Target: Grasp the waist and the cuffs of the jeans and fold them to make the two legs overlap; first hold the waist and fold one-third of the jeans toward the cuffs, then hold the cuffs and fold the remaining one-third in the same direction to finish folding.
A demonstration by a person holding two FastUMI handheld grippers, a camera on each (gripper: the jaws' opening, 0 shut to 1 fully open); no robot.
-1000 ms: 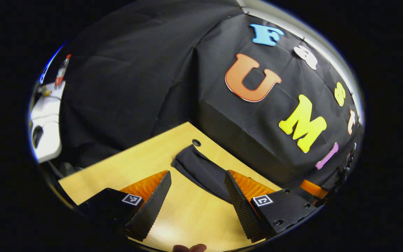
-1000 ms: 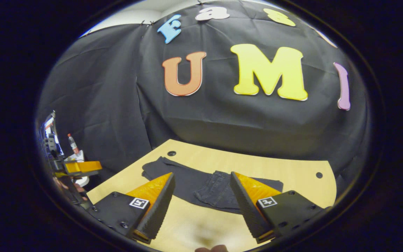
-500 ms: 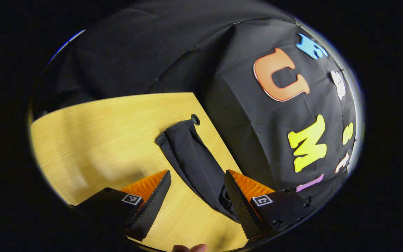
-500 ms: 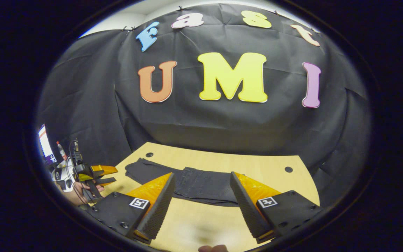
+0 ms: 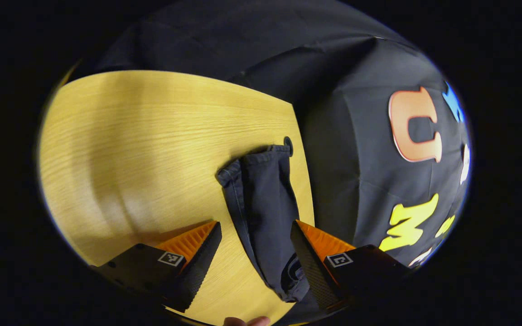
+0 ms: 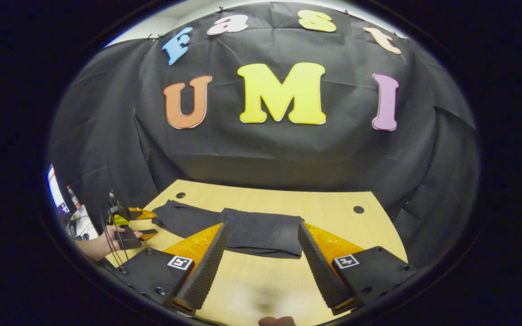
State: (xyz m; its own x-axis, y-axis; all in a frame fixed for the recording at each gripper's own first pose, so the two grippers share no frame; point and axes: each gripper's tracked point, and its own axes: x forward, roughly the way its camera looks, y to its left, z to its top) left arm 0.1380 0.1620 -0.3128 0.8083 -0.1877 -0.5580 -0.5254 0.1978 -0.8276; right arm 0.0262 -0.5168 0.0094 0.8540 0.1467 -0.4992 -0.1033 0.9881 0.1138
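Dark jeans (image 6: 252, 228) lie flat across the wooden table (image 6: 333, 226), wider waist end on the right and cuff end (image 6: 172, 215) on the left. My right gripper (image 6: 261, 265) hovers open in front of the waist end, apart from the cloth. In the left gripper view the jeans leg (image 5: 265, 203) runs from its cuff (image 5: 261, 158) down between the fingers of my open left gripper (image 5: 254, 262), closer to the right finger. In the right gripper view, the left gripper (image 6: 129, 222), held by a hand (image 6: 102, 240), sits just left of the cuffs.
The black cloth wall (image 6: 288, 158) stands close behind the table's far edge. Small round holes (image 6: 358, 209) mark the table's back corners; one (image 5: 288, 145) lies at the cuff. A bottle (image 6: 73, 197) and white items sit beyond the left edge.
The left gripper has tilted down and moved over the cuff end, so the leg now runs between its fingers. The right gripper has shifted to face the waist end squarely.
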